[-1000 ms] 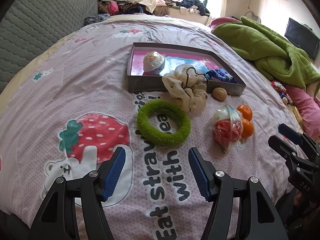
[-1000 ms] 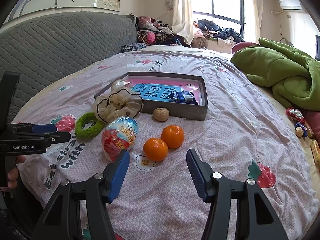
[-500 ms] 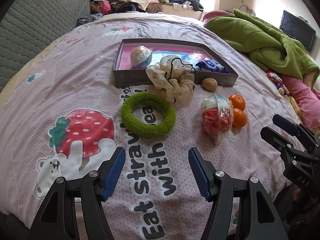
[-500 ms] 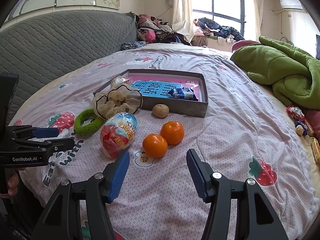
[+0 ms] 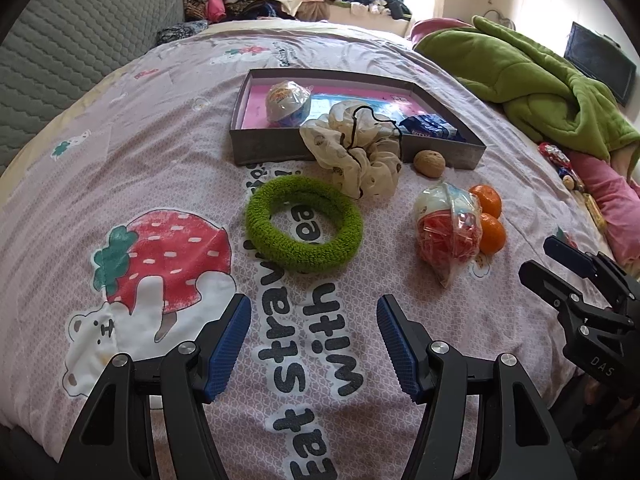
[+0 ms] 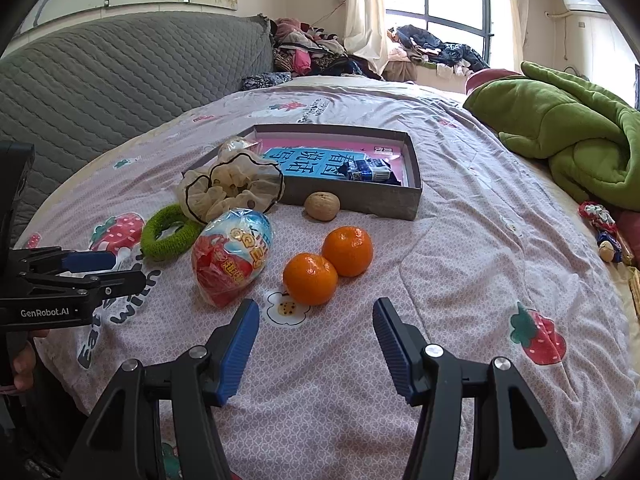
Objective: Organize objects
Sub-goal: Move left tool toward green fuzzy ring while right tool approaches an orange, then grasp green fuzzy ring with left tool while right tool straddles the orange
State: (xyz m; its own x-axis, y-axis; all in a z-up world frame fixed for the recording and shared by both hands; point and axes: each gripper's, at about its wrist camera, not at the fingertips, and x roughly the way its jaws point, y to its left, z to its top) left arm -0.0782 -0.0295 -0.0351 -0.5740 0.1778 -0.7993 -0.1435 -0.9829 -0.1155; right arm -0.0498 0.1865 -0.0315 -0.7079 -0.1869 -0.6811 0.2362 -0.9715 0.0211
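Observation:
On the pink strawberry bedspread lie a green fuzzy ring [image 5: 304,222], a cream scrunchie [image 5: 356,156] leaning on a grey box [image 5: 264,146], a walnut [image 5: 429,163], a wrapped toy egg [image 5: 448,228] and two oranges [image 6: 310,278] [image 6: 347,251]. Inside the box sit another wrapped egg [image 5: 288,98] and a blue packet [image 5: 432,130]. My left gripper [image 5: 314,340] hovers open near the bed's front edge, short of the green ring. Open too, my right gripper [image 6: 316,342] hangs just in front of the oranges. Nothing is between either pair of fingers.
A green blanket [image 6: 568,136] is heaped at the right of the bed, with small toys [image 6: 602,226] near it. A grey quilted headboard [image 6: 120,84] runs along the left. Piles of clothes [image 6: 312,54] lie at the far end under the window.
The left wrist view has shifted slightly, with the ring and box sliding a little in frame. Both grippers stay open and nothing on the bed has moved.

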